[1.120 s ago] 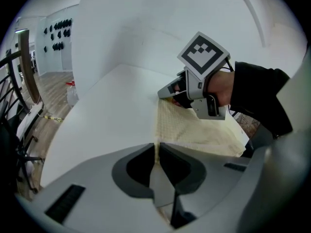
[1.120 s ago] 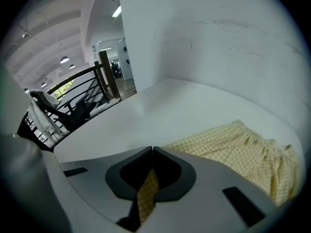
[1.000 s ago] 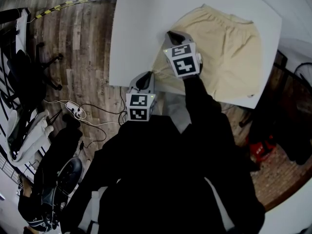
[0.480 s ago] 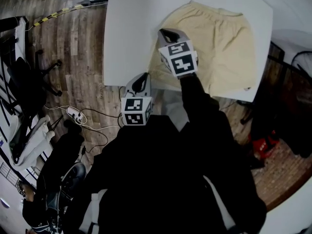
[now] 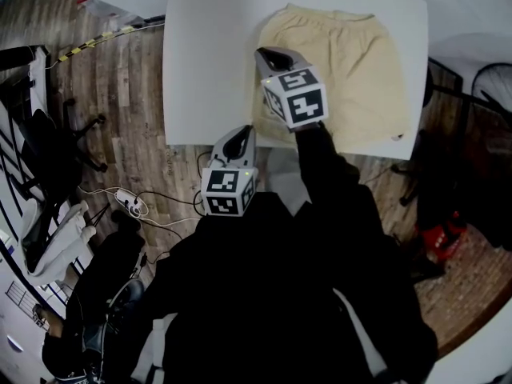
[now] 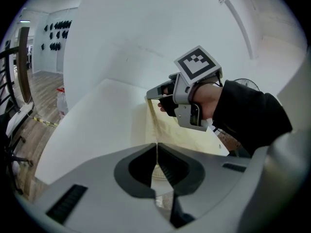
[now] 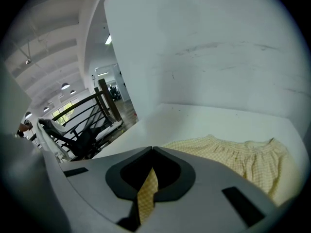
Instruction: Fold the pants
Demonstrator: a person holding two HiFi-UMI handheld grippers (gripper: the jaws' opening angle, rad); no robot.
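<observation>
Pants (image 5: 346,64) clamped in left tool (image 5: 238,137), right tool (image 5: 270,54)

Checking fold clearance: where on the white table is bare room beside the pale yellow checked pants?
Bare: the left strip of the white table, from its edge to the pale yellow checked pants. Crowded: the cloth's left edge, where left gripper and right gripper pinch it.
</observation>
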